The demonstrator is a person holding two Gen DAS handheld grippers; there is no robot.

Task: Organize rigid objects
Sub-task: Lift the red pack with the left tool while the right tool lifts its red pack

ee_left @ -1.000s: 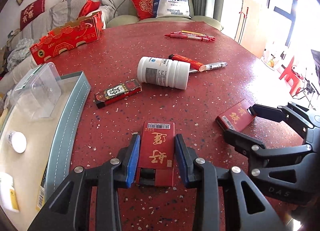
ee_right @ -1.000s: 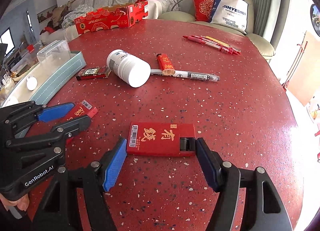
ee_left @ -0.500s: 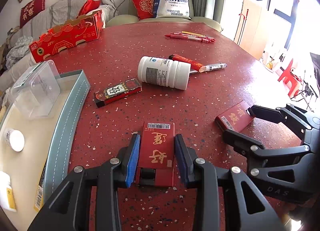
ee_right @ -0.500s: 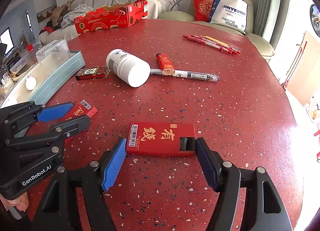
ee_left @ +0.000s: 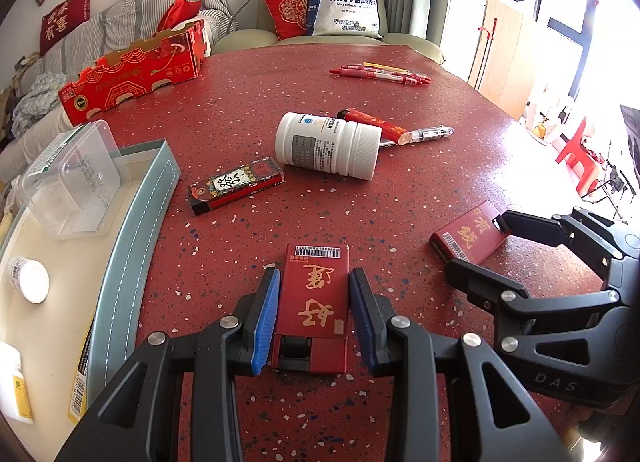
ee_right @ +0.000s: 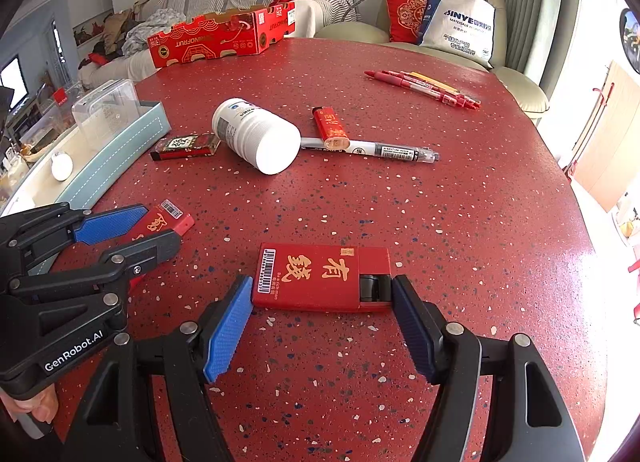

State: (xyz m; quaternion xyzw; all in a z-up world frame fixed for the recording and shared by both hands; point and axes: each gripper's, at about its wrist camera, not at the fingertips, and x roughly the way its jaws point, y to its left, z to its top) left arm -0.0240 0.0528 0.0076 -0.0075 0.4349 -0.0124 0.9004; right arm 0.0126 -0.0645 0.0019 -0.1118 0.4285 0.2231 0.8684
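Note:
My left gripper [ee_left: 314,294] is shut on a red card box [ee_left: 316,298] with gold characters, lying flat on the red speckled table. It also shows in the right wrist view [ee_right: 164,221]. My right gripper [ee_right: 322,302] has its blue pads touching both short ends of a second red card box [ee_right: 324,276], which also shows in the left wrist view [ee_left: 470,238]. A white pill bottle [ee_left: 328,147] lies on its side mid-table. A small dark card pack [ee_left: 236,183], a red lighter [ee_right: 330,127] and a clear pen [ee_right: 384,149] lie nearby.
A pale blue-rimmed tray [ee_left: 132,221] at the left holds a clear plastic box [ee_left: 76,177] and small white bottles [ee_left: 28,278]. Several red pens [ee_left: 380,73] lie at the far side. A long red carton [ee_left: 132,69] stands at the far left edge.
The left gripper's pads have drawn in slightly against the red box. The right gripper has stayed around its box; nothing else has moved.

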